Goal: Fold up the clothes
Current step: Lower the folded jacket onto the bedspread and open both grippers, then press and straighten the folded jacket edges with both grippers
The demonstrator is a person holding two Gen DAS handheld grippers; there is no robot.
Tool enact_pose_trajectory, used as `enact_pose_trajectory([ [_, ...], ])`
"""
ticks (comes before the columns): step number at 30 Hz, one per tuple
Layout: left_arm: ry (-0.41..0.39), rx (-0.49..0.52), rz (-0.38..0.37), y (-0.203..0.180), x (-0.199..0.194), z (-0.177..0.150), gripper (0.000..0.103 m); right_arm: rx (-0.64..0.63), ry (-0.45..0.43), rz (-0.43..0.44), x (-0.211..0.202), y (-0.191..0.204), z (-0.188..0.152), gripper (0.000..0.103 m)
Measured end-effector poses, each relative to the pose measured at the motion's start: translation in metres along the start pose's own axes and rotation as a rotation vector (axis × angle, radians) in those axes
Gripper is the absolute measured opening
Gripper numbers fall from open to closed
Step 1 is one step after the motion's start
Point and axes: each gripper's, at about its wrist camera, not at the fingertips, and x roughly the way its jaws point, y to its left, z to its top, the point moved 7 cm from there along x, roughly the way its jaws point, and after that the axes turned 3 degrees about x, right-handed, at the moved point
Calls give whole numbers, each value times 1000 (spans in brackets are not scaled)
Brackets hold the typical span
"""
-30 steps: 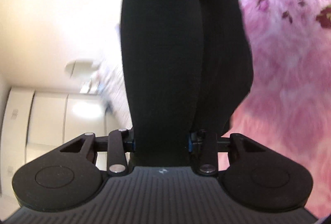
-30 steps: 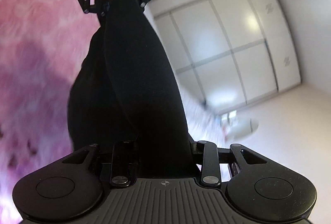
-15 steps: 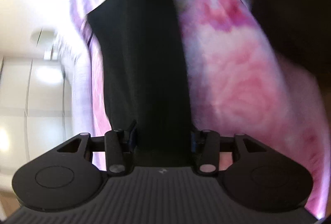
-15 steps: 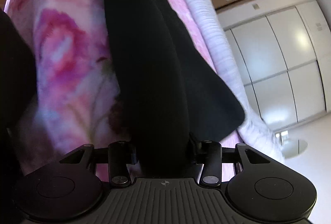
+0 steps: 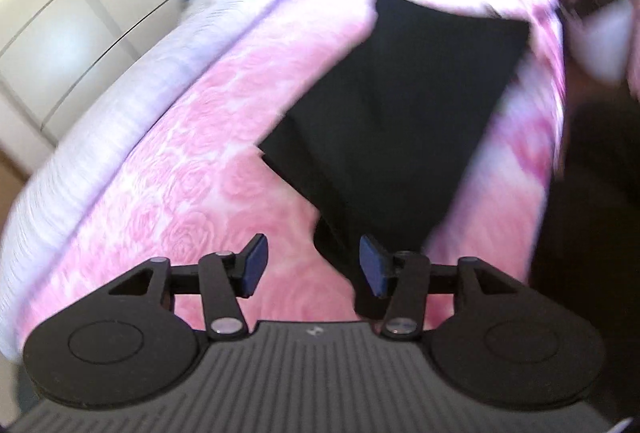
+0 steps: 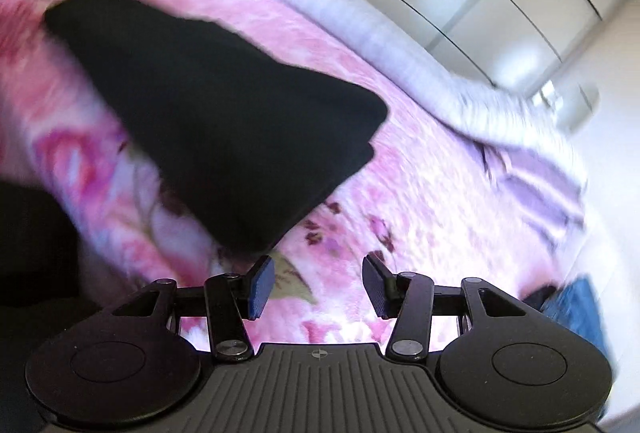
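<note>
Both grippers, left gripper (image 5: 308,265) and right gripper (image 6: 316,285), are hovering wide open and empty over the black garment (image 5: 400,121) lying folded on the pink bed (image 5: 192,161); a careless regrasp risks undoing the fold.

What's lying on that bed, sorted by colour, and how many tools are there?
Black garment: 1
Pink floral blanket: 1
Pale lilac bedding along the edge: 1
Blue cloth, too blurred to identify: 1
Tools, left tool and right tool, both open and empty: 2
Total: 6
</note>
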Motion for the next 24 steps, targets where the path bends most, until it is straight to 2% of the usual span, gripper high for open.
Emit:
enact_pose_trajectory([
  [5,-50,-75,-28,21,14,34,50,97,-30,30,9,-13,22,49],
  [9,-64,-152,-80,23,58,56,52,134,-69,72,26,-21,53,50],
  [13,-52,-306,-187,36,108,70,52,253,-105,156,59,-33,87,57],
  [15,-37,-406,-268,42,135,75,51,321,-114,200,77,-43,102,67],
  [17,-9,-485,-342,45,162,77,50,391,-104,236,99,-54,113,70],
  [19,39,-527,-387,47,183,71,42,453,-81,259,118,-65,117,70],
  [21,63,-545,-395,46,197,67,18,499,-79,279,125,-74,117,69],
  [22,57,-536,-380,46,198,68,5,522,-78,288,128,-79,117,63],
  [23,27,-527,-367,48,191,70,0,544,-77,298,132,-83,117,26],
  [24,-10,-519,-354,52,183,73,0,567,-76,308,135,-88,117,3],
])
